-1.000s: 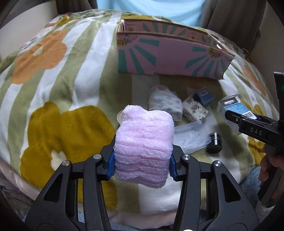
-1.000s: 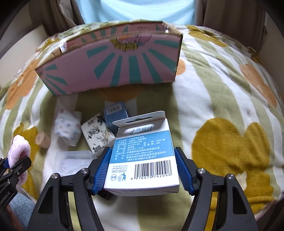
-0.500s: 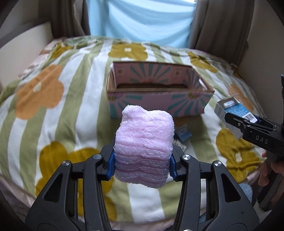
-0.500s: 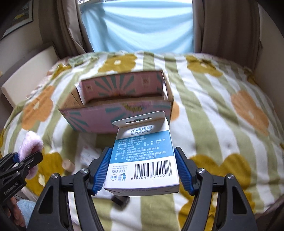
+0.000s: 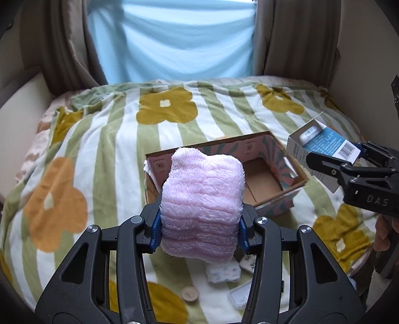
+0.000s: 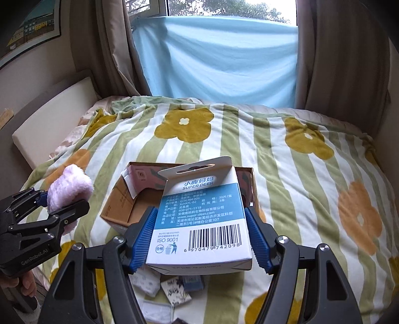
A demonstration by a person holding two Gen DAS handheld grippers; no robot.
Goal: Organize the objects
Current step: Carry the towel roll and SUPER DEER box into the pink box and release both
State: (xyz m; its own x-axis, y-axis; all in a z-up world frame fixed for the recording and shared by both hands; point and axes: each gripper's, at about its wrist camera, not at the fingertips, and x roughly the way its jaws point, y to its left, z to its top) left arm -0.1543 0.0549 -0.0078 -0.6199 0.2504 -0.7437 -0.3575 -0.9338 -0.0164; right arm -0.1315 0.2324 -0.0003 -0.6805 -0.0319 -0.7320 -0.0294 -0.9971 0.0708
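Striped bedspread (image 5: 104,139) under box (image 5: 269,174); left gripper (image 5: 199,225) squeezes soft, light towel (image 5: 202,209) at its sides; right gripper (image 6: 200,239) clamps stiff, light carton (image 6: 199,224), box at twelve o'clock.

This is a bedroom in someone's home. A bed (image 6: 286,174) fills most of the room, spread with a soft fleece blanket (image 5: 104,139) striped green and white and scattered with big mustard and orange flowers. Behind it, heavy brown curtains (image 6: 336,62) hang to either side of a window (image 6: 224,7) with trees outside, and a pale blue cloth (image 6: 219,57) is stretched across the lower part of the glass. A framed picture (image 6: 30,30) hangs on the cream wall to the left, above a padded cream panel (image 6: 54,117) running beside the mattress. Small household odds and ends lie on the blanket near an open cardboard box (image 5: 274,172).
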